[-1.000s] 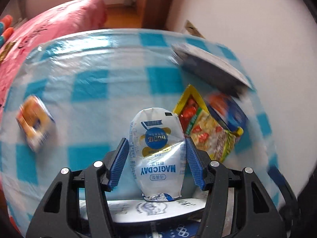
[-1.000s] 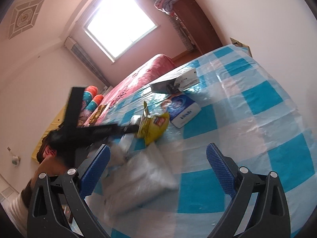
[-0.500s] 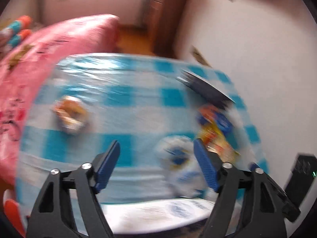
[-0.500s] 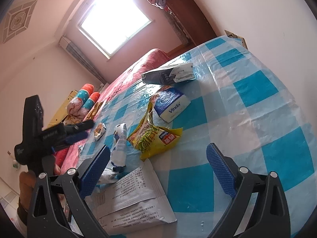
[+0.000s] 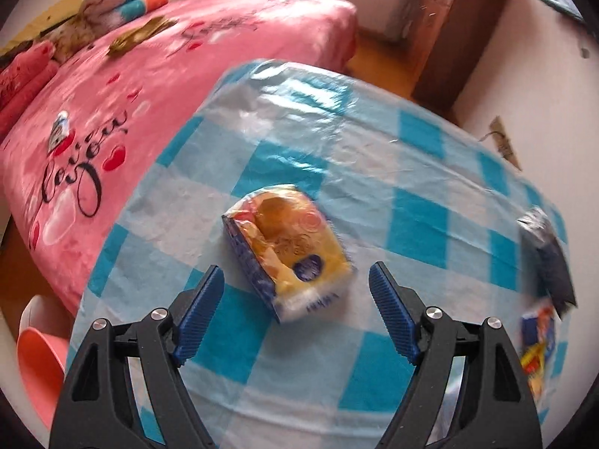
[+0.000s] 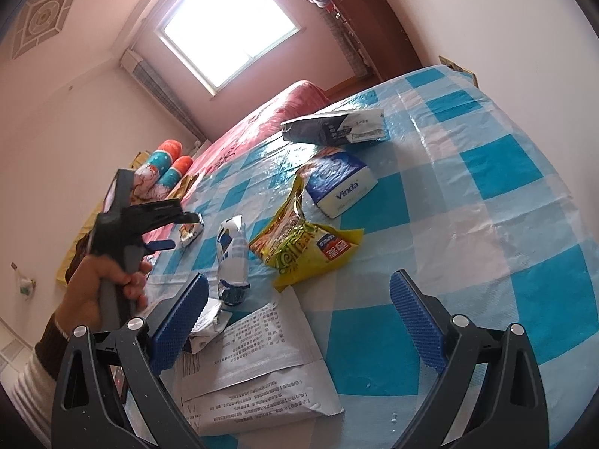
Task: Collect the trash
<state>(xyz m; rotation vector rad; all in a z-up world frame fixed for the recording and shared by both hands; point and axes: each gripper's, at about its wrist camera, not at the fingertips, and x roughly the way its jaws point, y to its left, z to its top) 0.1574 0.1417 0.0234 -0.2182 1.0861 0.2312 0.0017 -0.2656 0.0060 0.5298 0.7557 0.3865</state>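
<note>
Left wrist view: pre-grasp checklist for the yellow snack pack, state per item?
1. Left gripper open and empty: ok, nothing between its fingers.
2. Yellow snack pack in line with the gripper: ok, it lies just ahead of the fingertips, roughly centred.
3. Pack fits the opening: ok, it looks narrower than the gap.
4. Space around the pack: ok, only bare checked tablecloth around it; the other wrappers are off at the right edge.
5. Fingers down at pack level: cannot tell, height above the table is not readable.
6. Right gripper out of the way: ok, open and empty over the white printed bag.
</note>
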